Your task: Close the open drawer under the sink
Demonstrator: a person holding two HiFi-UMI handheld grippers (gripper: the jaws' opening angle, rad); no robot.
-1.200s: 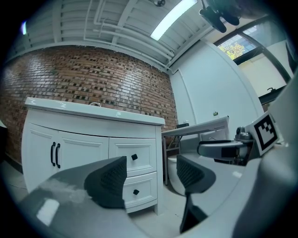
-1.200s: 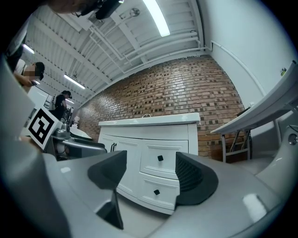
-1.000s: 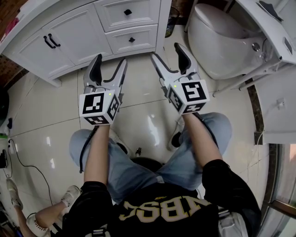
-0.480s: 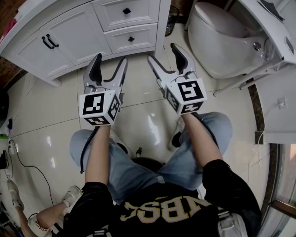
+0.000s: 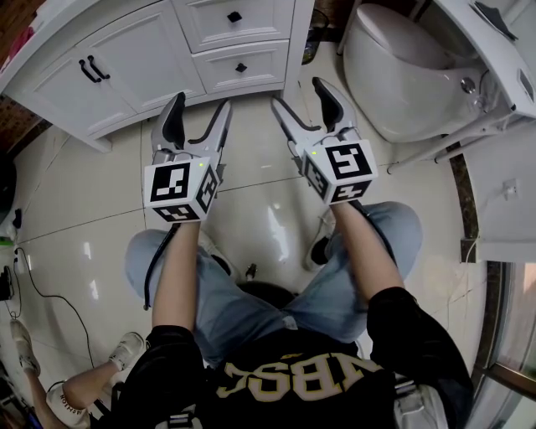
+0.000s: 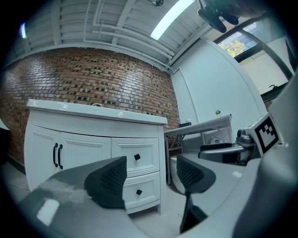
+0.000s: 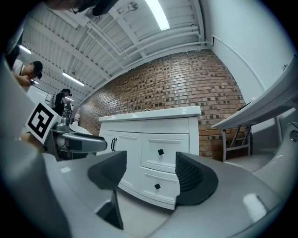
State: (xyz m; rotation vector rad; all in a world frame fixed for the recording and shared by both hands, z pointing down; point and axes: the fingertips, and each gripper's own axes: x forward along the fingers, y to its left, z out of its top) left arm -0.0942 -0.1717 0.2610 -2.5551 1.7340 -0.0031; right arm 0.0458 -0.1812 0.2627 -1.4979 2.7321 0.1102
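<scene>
The white vanity [image 5: 142, 42] stands at the top of the head view, with two drawers stacked at its right end. The upper drawer [image 5: 234, 16] and the lower drawer [image 5: 241, 67] each carry a black knob, and both fronts look flush with the cabinet. My left gripper [image 5: 199, 107] hovers over the tiled floor just in front of the vanity, open and empty. My right gripper [image 5: 300, 94] is beside it, near the vanity's right corner, also open and empty. In the left gripper view the lower drawer [image 6: 138, 191] shows between the jaws; the right gripper view shows the same drawer [image 7: 157, 186].
A white toilet [image 5: 402, 67] sits right of the vanity, and a white folding table [image 5: 494, 50] is further right. The cabinet doors [image 5: 92, 71] have black handles. Another person's foot [image 5: 33, 369] and a cable [image 5: 42, 293] lie on the floor at lower left.
The right gripper swayed slightly left and back again. Both grippers stay open, and the drawers look the same.
</scene>
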